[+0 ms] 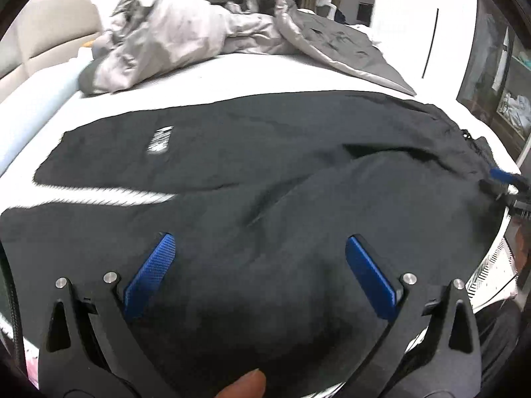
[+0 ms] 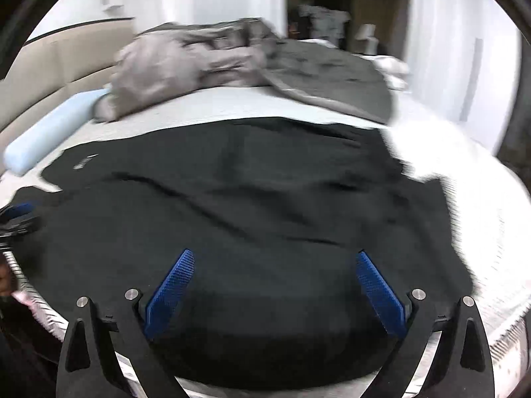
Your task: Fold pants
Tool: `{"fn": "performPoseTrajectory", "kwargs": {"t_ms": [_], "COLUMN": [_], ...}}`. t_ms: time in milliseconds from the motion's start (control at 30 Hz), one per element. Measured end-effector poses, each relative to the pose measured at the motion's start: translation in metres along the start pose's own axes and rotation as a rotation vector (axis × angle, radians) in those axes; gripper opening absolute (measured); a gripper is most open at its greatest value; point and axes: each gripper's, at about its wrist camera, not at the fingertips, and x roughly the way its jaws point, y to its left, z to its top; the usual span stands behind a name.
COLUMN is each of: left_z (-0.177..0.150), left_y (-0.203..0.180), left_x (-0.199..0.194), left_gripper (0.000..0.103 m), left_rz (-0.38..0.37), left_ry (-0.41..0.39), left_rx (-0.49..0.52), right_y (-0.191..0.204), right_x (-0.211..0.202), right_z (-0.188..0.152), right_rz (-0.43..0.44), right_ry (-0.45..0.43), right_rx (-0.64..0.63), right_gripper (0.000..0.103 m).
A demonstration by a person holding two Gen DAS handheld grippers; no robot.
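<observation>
Black pants [image 1: 265,172] lie spread across the white bed [image 1: 199,76], legs running left, with a small white logo [image 1: 159,141] on the far leg. My left gripper [image 1: 259,242] is open above the near leg, blue pads [image 1: 151,275] wide apart, nothing between them. My right gripper [image 2: 275,258] is open above the waist end of the pants [image 2: 249,199], empty. The right gripper also shows at the right edge of the left wrist view [image 1: 504,182]. The left gripper shows at the left edge of the right wrist view [image 2: 16,215].
A crumpled grey duvet [image 1: 186,33] lies at the far side of the bed, with a dark grey cover [image 1: 345,43] beside it. A pale blue bolster [image 2: 49,129] lies by the beige headboard [image 2: 59,63]. The bed's near edge [image 2: 511,331] runs below the grippers.
</observation>
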Motion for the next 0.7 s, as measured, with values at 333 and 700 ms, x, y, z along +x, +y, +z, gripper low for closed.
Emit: {"fn": "performPoseTrajectory", "kwargs": {"t_ms": [333,700], "left_z": [0.027,0.001], "left_y": [-0.021,0.108], "left_x": [0.073,0.000], "left_gripper": [0.102,0.102], "left_rz": [-0.068,0.156], "left_ry": [0.173,0.063], "left_rx": [-0.001,-0.109], "right_y": [0.082,-0.042], "right_x": [0.075,0.039], "right_z": [0.020,-0.005], "right_rz": [0.039,-0.221], "right_ry": [0.150,0.094], "right_rx": [-0.101,0.071], "right_gripper": [0.099,0.099]}}
